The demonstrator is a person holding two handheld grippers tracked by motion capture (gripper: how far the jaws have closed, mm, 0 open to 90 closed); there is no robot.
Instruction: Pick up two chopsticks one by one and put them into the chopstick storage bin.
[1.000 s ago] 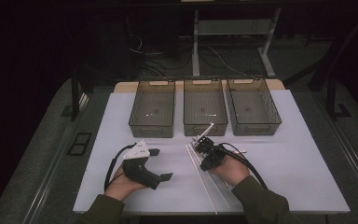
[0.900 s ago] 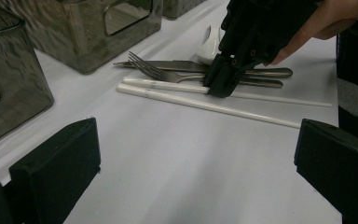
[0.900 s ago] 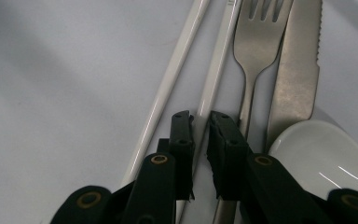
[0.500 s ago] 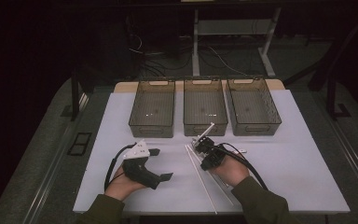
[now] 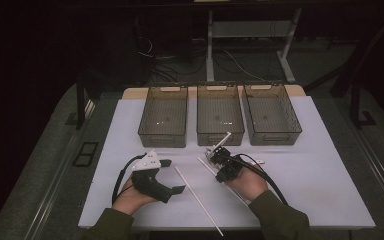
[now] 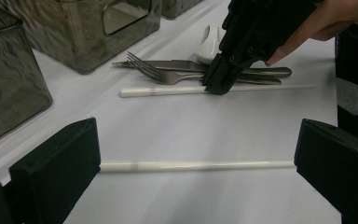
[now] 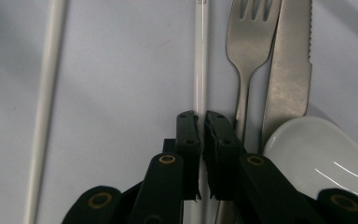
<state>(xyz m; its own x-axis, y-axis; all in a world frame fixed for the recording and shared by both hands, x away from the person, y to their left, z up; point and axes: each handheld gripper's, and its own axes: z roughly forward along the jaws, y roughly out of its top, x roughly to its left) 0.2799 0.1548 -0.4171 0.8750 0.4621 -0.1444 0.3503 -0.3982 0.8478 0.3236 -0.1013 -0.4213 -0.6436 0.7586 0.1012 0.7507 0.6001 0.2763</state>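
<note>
Two white chopsticks lie on the white table. My right gripper has just closed its jaws and is shut on the farther chopstick, low against the table. Beside that stick lie a steel fork, a knife and a white spoon. My left gripper rests on the table, held by a hand, jaws wide open. The nearer chopstick lies just beyond its fingertips, untouched.
Three smoky clear bins stand in a row at the back: left, middle, right. Two of their walls loom close in the left gripper view. Cables trail from both grippers toward the person. The floor around is dark.
</note>
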